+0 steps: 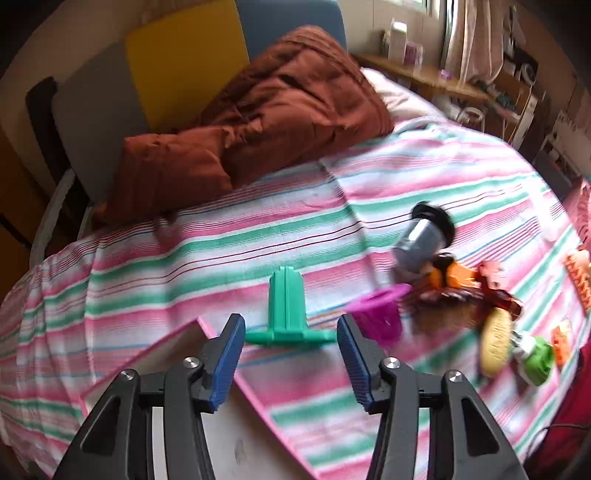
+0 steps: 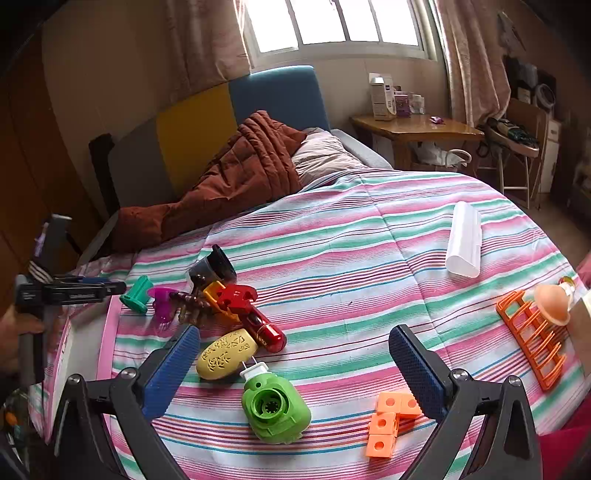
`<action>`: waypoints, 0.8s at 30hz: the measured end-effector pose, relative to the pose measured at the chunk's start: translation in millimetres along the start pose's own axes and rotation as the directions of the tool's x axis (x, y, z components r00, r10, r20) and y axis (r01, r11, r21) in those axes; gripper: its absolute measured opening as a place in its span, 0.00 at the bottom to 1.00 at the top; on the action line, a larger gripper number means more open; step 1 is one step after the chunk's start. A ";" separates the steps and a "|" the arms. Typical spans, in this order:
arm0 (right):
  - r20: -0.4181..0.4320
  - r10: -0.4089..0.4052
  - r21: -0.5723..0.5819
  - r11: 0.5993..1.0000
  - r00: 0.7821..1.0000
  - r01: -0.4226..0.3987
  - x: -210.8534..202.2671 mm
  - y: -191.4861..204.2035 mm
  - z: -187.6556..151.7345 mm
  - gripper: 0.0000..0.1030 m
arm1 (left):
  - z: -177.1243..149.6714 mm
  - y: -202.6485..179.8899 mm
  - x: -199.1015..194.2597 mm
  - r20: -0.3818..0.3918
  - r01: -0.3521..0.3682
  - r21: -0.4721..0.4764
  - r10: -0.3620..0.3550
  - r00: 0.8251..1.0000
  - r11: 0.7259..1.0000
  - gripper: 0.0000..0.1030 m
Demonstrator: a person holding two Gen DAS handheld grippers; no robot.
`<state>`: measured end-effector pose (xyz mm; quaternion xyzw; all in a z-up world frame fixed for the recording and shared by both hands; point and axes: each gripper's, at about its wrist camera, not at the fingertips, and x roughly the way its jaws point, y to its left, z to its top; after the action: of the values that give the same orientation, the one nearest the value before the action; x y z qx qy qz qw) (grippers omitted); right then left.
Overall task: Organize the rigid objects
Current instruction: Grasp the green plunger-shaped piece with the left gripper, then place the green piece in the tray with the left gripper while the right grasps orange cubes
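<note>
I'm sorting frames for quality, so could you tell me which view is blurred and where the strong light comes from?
Left wrist view: motion-smeared, the green spool and purple cup soft-edged. Right wrist view: sharp, the green sharpener crisp; the window is blown out white. Both views: fisheye bending and dark corners.

Two hand-held grippers, black frames, blue pads.

Left gripper (image 1: 291, 347): two black plastic arms with triangular cut-outs, a round silver screw head at each pivot, four showing; the fingers (image 1: 227, 360) are faced with ribbed dark-blue pads. Right gripper (image 2: 295, 373): same build, black linkage arms with triangular openings, silver screws at the joints, blue pads (image 2: 415, 369) with a fine knurled texture. Seen side-on from the right wrist camera, the left unit is a slim black body with small white lettering, too small to read, and a grey handle below, held in a hand (image 2: 16, 325).
</note>
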<state>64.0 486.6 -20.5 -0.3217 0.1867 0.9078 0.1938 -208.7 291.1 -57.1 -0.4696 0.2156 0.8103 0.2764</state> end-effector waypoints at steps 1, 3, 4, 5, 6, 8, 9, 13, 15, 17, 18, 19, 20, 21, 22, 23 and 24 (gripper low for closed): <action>0.001 0.004 0.007 1.000 1.000 -0.004 -0.8 -1.3 0.6 1.00 | 5.1 0.4 12.0 -0.029 0.002 0.004 -0.002 1.000 1.000 0.40; 0.009 0.004 0.008 1.000 1.000 -0.004 -2.5 -2.1 1.9 1.00 | 11.0 3.1 27.7 -0.066 0.005 -0.004 -0.005 0.998 1.000 0.36; 0.012 0.002 0.005 1.000 1.000 -0.002 -3.3 -1.9 2.4 1.00 | 13.9 5.0 34.9 -0.077 0.007 -0.012 -0.008 0.997 1.000 0.36; 0.014 0.002 0.004 1.000 1.000 -0.002 -3.6 -1.7 2.8 1.00 | 16.1 5.9 40.5 -0.086 0.015 -0.013 -0.016 0.996 1.000 0.36; 0.013 0.004 0.004 1.000 1.000 -0.004 -3.5 -2.0 3.4 1.00 | 17.2 5.7 43.6 -0.090 0.016 -0.011 -0.017 0.996 1.000 0.36; 0.011 0.005 0.004 1.000 1.000 -0.005 -2.9 -2.5 4.0 1.00 | 20.1 5.2 51.9 -0.100 0.021 -0.005 -0.022 0.995 1.000 0.36; 0.010 0.005 0.005 1.000 1.000 -0.005 -2.6 -3.3 4.4 1.00 | 20.9 4.9 56.6 -0.113 0.022 -0.004 -0.022 0.993 1.000 0.36; 0.018 0.000 0.033 0.999 1.000 0.000 -5.1 -13.1 7.0 1.00 | 16.5 4.8 71.3 -0.133 0.014 -0.006 -0.015 0.991 1.000 0.29; 0.020 0.002 0.075 0.997 1.000 -0.003 -7.0 -24.6 8.9 1.00 | 13.2 3.3 59.8 -0.090 0.026 -0.016 -0.027 0.996 1.000 0.29; 0.015 0.009 0.140 0.990 1.000 -0.011 -7.6 -38.9 10.5 1.00 | 9.5 0.3 40.0 -0.017 0.011 -0.009 -0.011 1.000 1.000 0.29; 0.010 0.007 0.171 0.985 1.000 -0.009 -7.4 -46.2 10.9 0.99 | 8.0 -0.3 31.4 0.007 0.014 -0.008 -0.014 1.000 1.000 0.29; 0.001 0.001 0.196 0.981 1.000 -0.002 -6.9 -52.5 11.1 0.99 | 5.4 -0.7 18.8 0.041 0.019 -0.015 -0.019 0.999 1.000 0.29; -0.007 -0.007 0.213 0.977 1.000 0.008 -6.4 -57.8 11.0 0.97 | 2.5 0.7 8.6 0.067 0.029 -0.018 -0.027 0.997 0.999 0.29; -0.018 -0.021 0.229 0.973 1.000 0.024 -5.7 -63.0 10.7 0.97 | -1.6 2.5 -2.7 0.091 0.044 -0.024 -0.042 0.995 0.999 0.29; -0.037 -0.036 0.238 0.970 0.999 0.043 -4.1 -67.9 10.3 0.97 | -5.4 3.4 -14.4 0.111 0.067 -0.032 -0.063 0.992 0.997 0.29; -0.058 -0.043 0.244 0.968 0.997 0.056 -1.8 -72.1 9.5 0.96 | -11.3 4.5 -25.4 0.129 0.087 -0.040 -0.081 0.988 0.995 0.29; -0.079 -0.052 0.249 0.966 0.996 0.070 0.6 -75.4 8.7 0.95 | -15.1 4.2 -34.6 0.142 0.095 -0.042 -0.088 0.986 0.995 0.29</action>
<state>94.7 555.4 -30.8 -0.3325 0.2969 0.8584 0.2540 -187.7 270.2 -33.3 -0.4276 0.1543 0.8326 0.3164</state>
